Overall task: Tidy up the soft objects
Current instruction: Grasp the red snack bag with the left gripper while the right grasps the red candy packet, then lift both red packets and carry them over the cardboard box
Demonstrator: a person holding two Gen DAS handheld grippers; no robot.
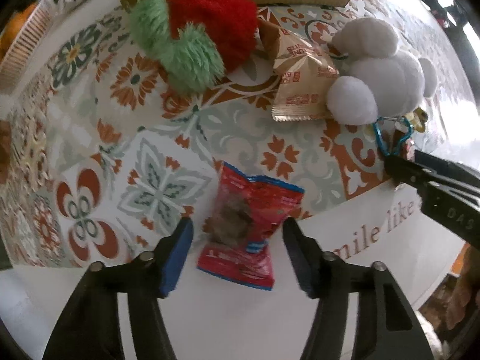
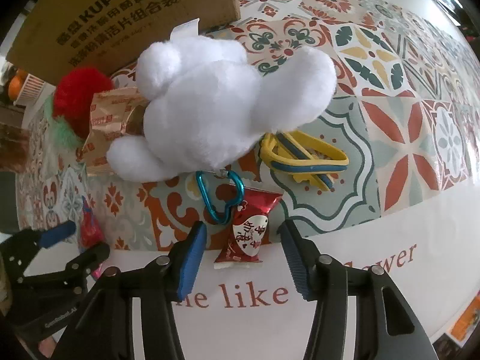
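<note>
Left gripper (image 1: 237, 228) wide around red snack packet (image 1: 246, 234), right gripper (image 2: 243, 237) wide around red candy (image 2: 246, 234).

A home, by the look of it: a table under a patterned tile-print tablecloth (image 2: 390, 114) lettered "Smile like a flower", strewn with plush toys (image 2: 210, 105), snack packets (image 1: 303, 90) and a cardboard box (image 2: 120, 15).

Red packet (image 2: 244, 234) between parted tongs (image 2: 241, 258)
</note>
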